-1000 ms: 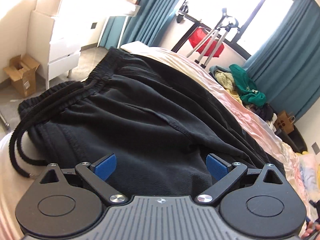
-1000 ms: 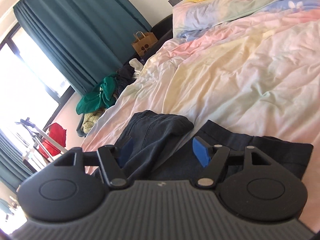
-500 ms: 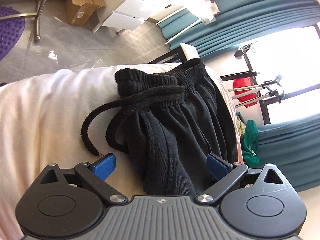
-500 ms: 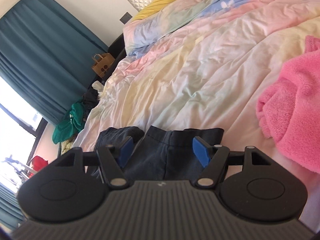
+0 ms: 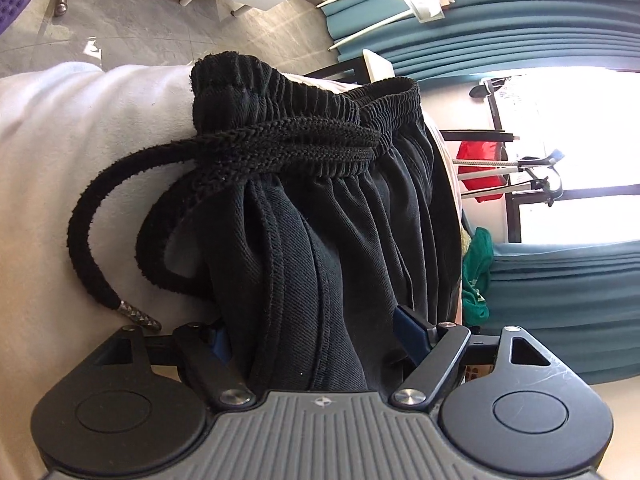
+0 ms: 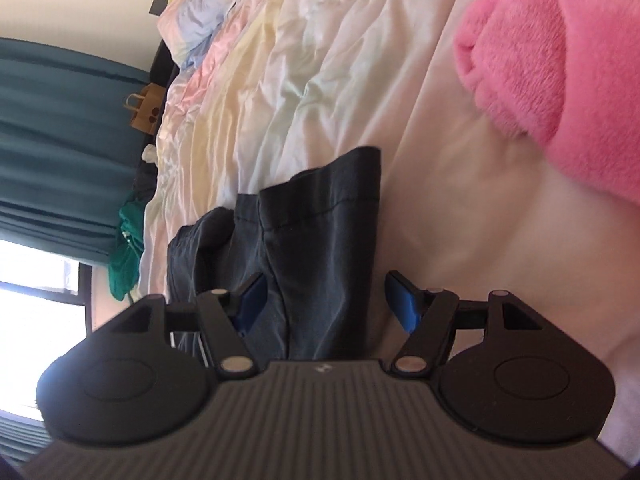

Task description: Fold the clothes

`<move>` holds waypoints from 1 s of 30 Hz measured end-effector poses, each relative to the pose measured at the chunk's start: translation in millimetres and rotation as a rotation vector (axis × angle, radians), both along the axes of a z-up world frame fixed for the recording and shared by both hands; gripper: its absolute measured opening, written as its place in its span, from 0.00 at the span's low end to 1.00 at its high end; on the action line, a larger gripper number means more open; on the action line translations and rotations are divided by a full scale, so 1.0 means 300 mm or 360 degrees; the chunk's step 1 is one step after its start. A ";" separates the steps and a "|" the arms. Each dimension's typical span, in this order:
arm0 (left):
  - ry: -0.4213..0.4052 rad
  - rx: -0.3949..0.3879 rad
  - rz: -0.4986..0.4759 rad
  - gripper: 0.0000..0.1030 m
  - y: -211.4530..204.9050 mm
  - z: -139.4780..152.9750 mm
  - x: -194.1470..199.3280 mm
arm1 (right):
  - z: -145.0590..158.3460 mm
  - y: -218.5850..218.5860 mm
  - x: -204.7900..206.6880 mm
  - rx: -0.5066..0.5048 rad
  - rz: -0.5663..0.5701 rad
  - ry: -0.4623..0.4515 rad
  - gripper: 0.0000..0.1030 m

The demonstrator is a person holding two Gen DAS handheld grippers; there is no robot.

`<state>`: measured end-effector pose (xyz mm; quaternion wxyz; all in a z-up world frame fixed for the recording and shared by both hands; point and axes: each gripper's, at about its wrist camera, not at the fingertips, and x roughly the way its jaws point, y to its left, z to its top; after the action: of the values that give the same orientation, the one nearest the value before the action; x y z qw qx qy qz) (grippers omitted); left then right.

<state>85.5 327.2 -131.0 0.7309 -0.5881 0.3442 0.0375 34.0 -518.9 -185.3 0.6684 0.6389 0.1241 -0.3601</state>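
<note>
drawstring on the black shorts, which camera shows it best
The left wrist view: the drawstring loops out from the waistband across the white sheet, metal tip visible. The right wrist view shows only the hem end of the shorts, no drawstring.

The black trousers (image 5: 340, 240) are matt woven cloth, their drawcord (image 5: 84, 248) coarse knit with a shiny metal tip at seven o'clock. A fluffy pink fleece (image 6: 560, 72) lies at two o'clock on the smooth, crumpled bedsheet (image 6: 320, 60).
</note>
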 end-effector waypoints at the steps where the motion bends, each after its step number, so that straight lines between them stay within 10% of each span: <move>1: -0.0005 -0.0017 0.0021 0.71 0.001 -0.011 0.004 | -0.007 0.003 0.021 0.0012 0.0035 -0.0024 0.58; 5: 0.0003 0.0013 0.0073 0.34 0.000 -0.027 0.013 | 0.015 0.011 0.086 -0.0085 0.0106 0.0063 0.09; 9: -0.0035 0.0046 0.0109 0.12 0.004 -0.023 0.000 | 0.068 0.019 0.089 -0.0279 0.0086 0.0075 0.07; 23: -0.0340 0.0065 0.0230 0.08 -0.021 0.123 -0.155 | 0.219 0.048 0.035 -0.0589 0.0090 -0.0001 0.06; 30: -0.0391 0.0169 0.0229 0.07 -0.063 0.324 0.100 | 0.318 -0.015 0.378 -0.0681 0.0158 0.0015 0.06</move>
<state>115.6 308.5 -33.9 0.7931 -0.5719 0.2067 0.0357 147.4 -523.4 -90.0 0.8052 0.4738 0.0794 -0.3478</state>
